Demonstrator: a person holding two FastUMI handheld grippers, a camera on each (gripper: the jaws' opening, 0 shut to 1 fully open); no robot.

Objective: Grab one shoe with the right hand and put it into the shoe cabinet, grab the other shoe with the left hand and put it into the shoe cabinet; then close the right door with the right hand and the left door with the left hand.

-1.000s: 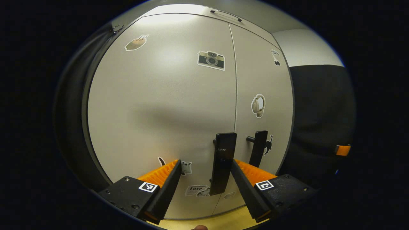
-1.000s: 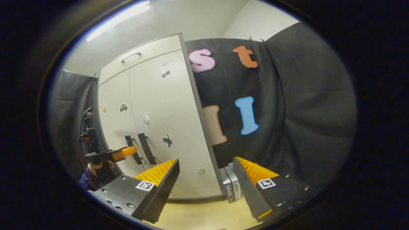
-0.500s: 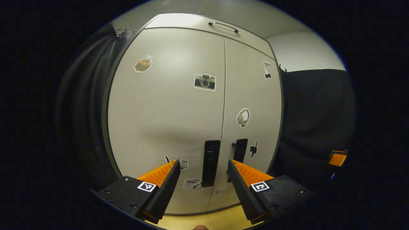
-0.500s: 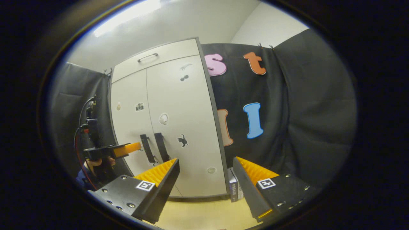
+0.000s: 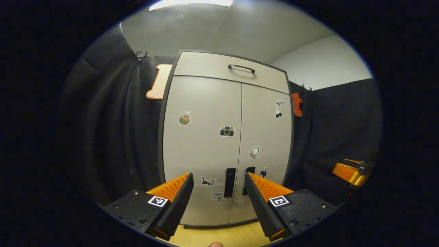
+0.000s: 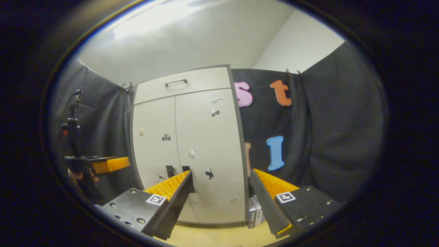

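Observation:
The grey shoe cabinet [image 5: 226, 144] stands straight ahead in the left gripper view with both doors shut, two dark handles [image 5: 230, 177] side by side at the seam. My left gripper [image 5: 217, 195] is open and holds nothing, well back from the doors. In the right gripper view the same cabinet [image 6: 192, 144] sits left of centre with its doors shut. My right gripper [image 6: 221, 195] is open with nothing between its fingers. The left gripper [image 6: 103, 165], held in a hand, shows at the far left of the right gripper view. The right gripper [image 5: 349, 171] shows at the right edge of the left gripper view.
A drawer with a handle [image 5: 241, 67] tops the cabinet. Stickers dot both doors. Two small boxes [image 6: 255, 214] stand on the wooden floor [image 6: 212, 235] by the cabinet's right side. Black cloth [image 6: 325, 137] walls the booth on both sides.
Both grippers have pulled back from the cabinet, which now looks smaller and farther off in each view. The left gripper has left the handles. Doors stay shut.

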